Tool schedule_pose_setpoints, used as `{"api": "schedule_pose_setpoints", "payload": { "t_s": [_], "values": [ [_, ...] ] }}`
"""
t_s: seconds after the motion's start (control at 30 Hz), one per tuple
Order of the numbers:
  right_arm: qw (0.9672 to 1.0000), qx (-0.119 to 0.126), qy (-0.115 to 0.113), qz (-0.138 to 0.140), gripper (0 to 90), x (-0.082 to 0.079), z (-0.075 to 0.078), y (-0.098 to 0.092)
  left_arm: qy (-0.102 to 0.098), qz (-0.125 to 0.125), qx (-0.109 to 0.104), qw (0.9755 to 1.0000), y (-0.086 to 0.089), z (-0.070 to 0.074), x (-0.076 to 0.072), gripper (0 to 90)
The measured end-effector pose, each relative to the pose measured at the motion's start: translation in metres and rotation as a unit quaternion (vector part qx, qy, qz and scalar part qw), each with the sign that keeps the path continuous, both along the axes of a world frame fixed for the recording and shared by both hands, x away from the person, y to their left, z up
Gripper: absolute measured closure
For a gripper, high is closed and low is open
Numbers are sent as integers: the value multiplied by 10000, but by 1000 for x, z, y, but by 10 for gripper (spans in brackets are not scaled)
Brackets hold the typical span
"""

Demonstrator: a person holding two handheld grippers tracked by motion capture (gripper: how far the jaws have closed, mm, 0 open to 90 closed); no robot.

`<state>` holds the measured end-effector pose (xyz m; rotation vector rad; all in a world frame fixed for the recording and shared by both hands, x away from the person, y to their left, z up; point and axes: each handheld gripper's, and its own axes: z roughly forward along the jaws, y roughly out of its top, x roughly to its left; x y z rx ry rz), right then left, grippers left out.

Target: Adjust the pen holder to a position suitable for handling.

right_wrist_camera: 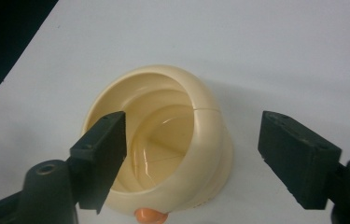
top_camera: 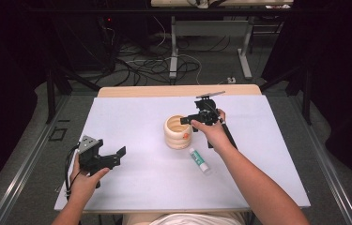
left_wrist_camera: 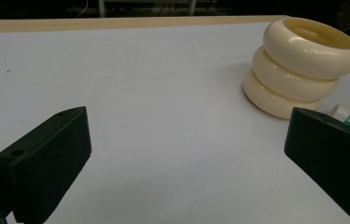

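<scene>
- The cup [top_camera: 178, 132], a cream ribbed holder with an orange knob on its wall, stands upright near the middle of the white table [top_camera: 136, 187]. It looks empty inside.
- The right gripper [top_camera: 188, 120] hovers over the cup's rim, jaws spread wide and grasping nothing. In the right gripper view, one jaw hangs above the cup's mouth and the other hangs outside its wall.
- The left gripper [top_camera: 119, 157] rests low at the left of the table, well apart from the cup, jaws released and empty.
- A tube [top_camera: 199, 160], white with a green label, lies flat on the table just beside the cup's base, on the person's side.
- Judgement: the step in hand is a grip on the cup's wall, one jaw inside and one outside.
- To do it well, lower the right gripper straight down until both pads overlap the top ring, then close slowly. The rounded ribs may let the pads slip, so seat them below the rim's bulge.
- Keep the outer jaw clear of the orange knob and of the tube.
- The left gripper may steady the cup's far side if it tips.
</scene>
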<state>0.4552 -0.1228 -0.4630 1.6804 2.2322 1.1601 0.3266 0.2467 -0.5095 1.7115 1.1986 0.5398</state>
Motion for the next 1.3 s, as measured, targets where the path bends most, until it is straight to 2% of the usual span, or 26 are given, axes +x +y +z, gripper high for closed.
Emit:
{"api": "schedule_pose_setpoints", "payload": {
  "t_s": [0.27,0.43,0.6,0.8,1.1,1.3],
  "values": [
    [9992,-60,-385,92,187,-13,6,0,-4,4,8,10000,0,0,0,5],
    [9977,-192,-641,145,152,-22,11,0,-1,3,-16,10000,0,0,0,5],
    [9943,-354,-988,187,146,-31,12,-4,-2,7,-21,10000,-1,-1,0,5],
    [9912,-465,-1227,168,142,-40,10,-12,-7,16,-9,10000,-1,-1,0,5],
    [9901,-420,-1325,172,148,-54,1,-29,6,17,11,10000,-1,-1,0,5],
    [9905,-453,-1289,183,148,-62,-4,-36,3,18,37,10000,0,-2,1,5]
  ]
}}
